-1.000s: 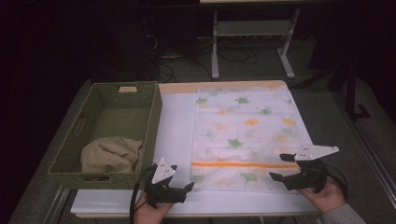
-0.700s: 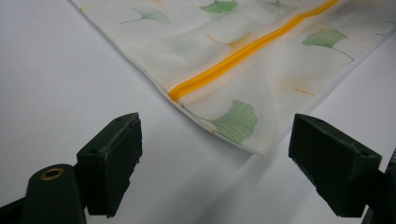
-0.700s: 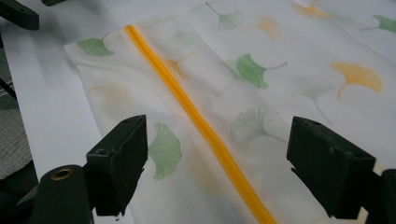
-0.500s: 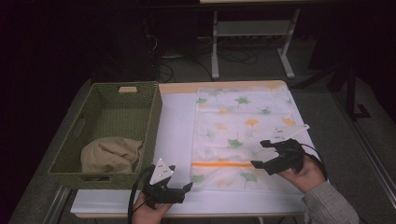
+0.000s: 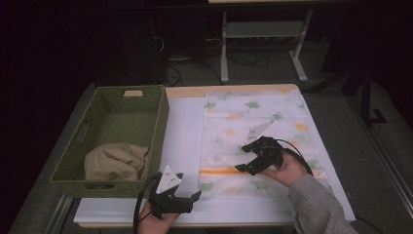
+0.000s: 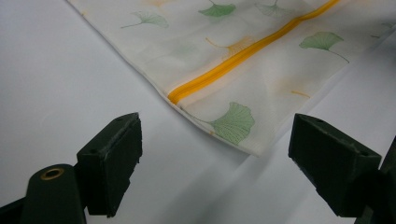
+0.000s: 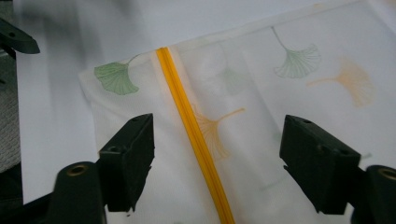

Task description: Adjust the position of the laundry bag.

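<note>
A thin mesh laundry bag (image 5: 258, 136), printed with ginkgo leaves, is laid flat on the white worktop (image 5: 182, 131), just beside a green woven basket (image 5: 114, 134). It is judged light, limp and slightly slippery; the orange zipper (image 7: 194, 135) or the hemmed corner is judged the firmest place to be pinched. The right gripper (image 5: 251, 158) is held over the bag with jaws wide, straddling the zipper, nothing gripped. The left gripper (image 5: 187, 200) is held wide and empty off the near-left corner.

Both jaws stand wide apart: the left gripper (image 5: 195, 197) sits low and near, the right gripper (image 5: 242, 161) reaches farther forward.
</note>
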{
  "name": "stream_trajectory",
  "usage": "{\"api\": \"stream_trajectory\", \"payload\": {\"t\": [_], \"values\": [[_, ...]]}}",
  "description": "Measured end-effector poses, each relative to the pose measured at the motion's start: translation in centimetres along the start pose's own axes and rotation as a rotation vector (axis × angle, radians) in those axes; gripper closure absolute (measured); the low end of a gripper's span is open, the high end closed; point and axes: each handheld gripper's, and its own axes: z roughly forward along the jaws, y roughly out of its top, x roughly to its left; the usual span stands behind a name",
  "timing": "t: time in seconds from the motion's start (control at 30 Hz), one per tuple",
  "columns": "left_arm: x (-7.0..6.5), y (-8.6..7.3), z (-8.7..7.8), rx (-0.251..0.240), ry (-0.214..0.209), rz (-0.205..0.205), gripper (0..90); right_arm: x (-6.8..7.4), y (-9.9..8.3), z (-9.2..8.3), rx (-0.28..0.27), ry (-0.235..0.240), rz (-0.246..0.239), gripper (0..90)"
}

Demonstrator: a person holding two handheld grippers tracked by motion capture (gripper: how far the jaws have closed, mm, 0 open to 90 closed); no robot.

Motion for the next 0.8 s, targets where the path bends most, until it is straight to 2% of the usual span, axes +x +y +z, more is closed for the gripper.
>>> {"api": "stream_trajectory", "payload": {"t": [0.03, 0.13, 0.2, 0.27, 0.3, 0.33, 0.4, 0.47, 0.6, 0.67, 0.8], "values": [[0.0, 0.0, 0.0, -0.003, 0.001, 0.0, 16.8, 0.0, 0.0, 0.0, 0.0, 0.0, 0.0, 26.5], [0.0, 0.1, -0.1, -0.004, 0.002, 0.002, 17.0, 0.0, 0.6, 2.0, 0.051, 0.015, -0.023, 31.6], [0.0, 0.1, 0.0, -0.003, 0.0, 0.003, 17.0, 0.1, 0.7, 2.5, 0.067, 0.016, -0.029, 32.3], [0.0, 0.0, 0.1, 0.003, -0.007, 0.006, 17.9, 0.1, 0.8, 4.0, 0.106, 0.03, -0.051, 37.4], [0.0, 0.0, 0.1, 0.003, -0.007, 0.006, 18.6, 0.1, 0.8, 4.0, 0.106, 0.03, -0.051, 37.4], [0.0, 0.0, 0.1, 0.005, -0.007, 0.007, 18.7, 0.2, 0.9, 4.9, 0.136, 0.036, -0.06, 40.8], [0.0, 0.0, 0.1, 0.004, -0.007, 0.007, 18.7, 0.2, 0.9, 5.2, 0.145, 0.038, -0.064, 41.7], [0.1, 0.0, 0.0, 0.001, -0.004, 0.004, 18.7, 0.2, 0.9, 6.2, 0.177, 0.045, -0.071, 46.2], [0.1, 0.0, -0.1, -0.001, -0.001, 0.004, 18.7, 0.3, 0.9, 6.8, 0.2, 0.049, -0.084, 50.0], [0.2, 0.0, 0.0, 0.0, -0.002, 0.005, 18.7, 0.3, 0.8, 7.2, 0.217, 0.051, -0.098, 55.1], [0.2, -0.1, 0.1, 0.005, -0.001, 0.007, 19.2, 0.3, 1.0, 7.2, 0.233, 0.051, -0.101, 57.7]]}}
